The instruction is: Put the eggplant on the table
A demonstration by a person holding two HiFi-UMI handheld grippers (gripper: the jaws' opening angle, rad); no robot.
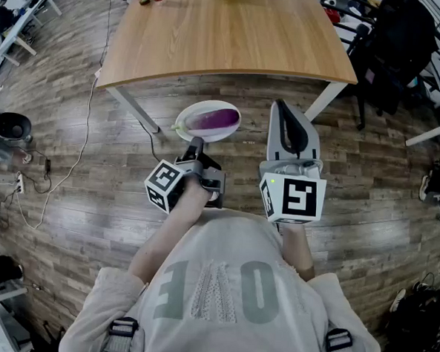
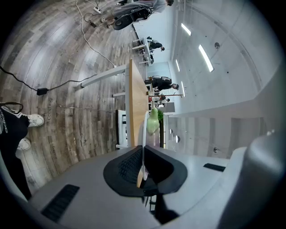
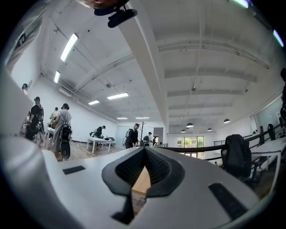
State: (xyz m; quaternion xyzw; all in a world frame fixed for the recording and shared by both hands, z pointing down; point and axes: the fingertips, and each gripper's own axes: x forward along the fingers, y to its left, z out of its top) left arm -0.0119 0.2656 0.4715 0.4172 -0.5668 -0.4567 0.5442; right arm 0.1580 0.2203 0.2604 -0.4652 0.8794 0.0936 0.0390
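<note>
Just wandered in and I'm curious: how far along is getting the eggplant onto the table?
Done: the left gripper is clamped on the rim of the round white plate carrying the purple eggplant. In hand: plate and eggplant are held in the air just short of the light wooden table. Left: reach over the tabletop and set the eggplant down. The right gripper is shut and empty.

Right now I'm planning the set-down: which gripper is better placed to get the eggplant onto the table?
Left. The left gripper is clamped on the rim of the plate carrying the eggplant, just short of the table. The right gripper is shut on nothing, beside the plate.
</note>
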